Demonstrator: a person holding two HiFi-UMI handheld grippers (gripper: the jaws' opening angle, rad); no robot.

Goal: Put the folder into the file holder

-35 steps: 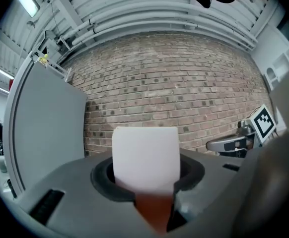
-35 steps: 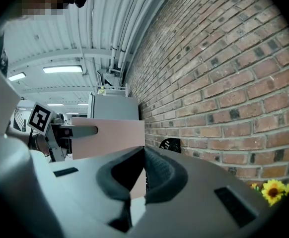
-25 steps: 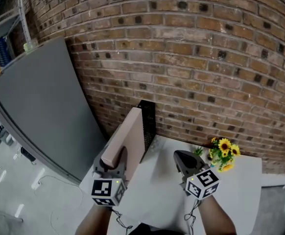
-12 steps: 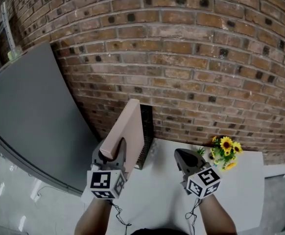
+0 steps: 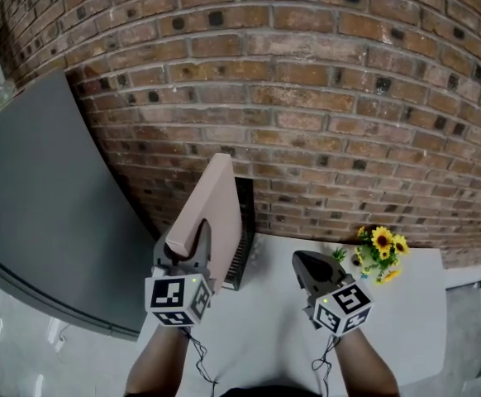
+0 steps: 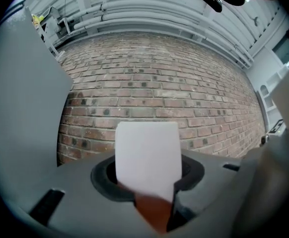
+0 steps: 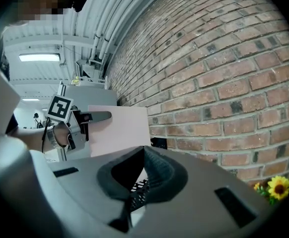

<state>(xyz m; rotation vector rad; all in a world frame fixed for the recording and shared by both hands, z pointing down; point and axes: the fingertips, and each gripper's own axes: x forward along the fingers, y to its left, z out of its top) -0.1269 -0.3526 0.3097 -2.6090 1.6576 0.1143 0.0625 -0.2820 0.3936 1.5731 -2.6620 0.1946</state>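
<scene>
The pink folder [image 5: 214,209] stands upright on its edge, and my left gripper [image 5: 192,245] is shut on its near end. In the left gripper view it shows end-on as a pale slab [image 6: 147,155] between the jaws of my left gripper [image 6: 147,182]. The black mesh file holder [image 5: 243,230] stands against the brick wall, just right of the folder and partly hidden by it. My right gripper [image 5: 308,265] is shut and holds nothing, over the white table [image 5: 265,337] right of the holder. The right gripper view shows the folder [image 7: 122,128], the left gripper [image 7: 92,117] and the holder's mesh [image 7: 139,186].
A brick wall [image 5: 331,114] runs close behind the table. A large grey panel [image 5: 42,213] stands at the left. A small bunch of sunflowers [image 5: 379,251] sits at the table's back right, also seen low in the right gripper view as the sunflowers [image 7: 278,187].
My left gripper has carried the folder forward toward the wall, along the holder's left side. The right gripper has shifted a little.
</scene>
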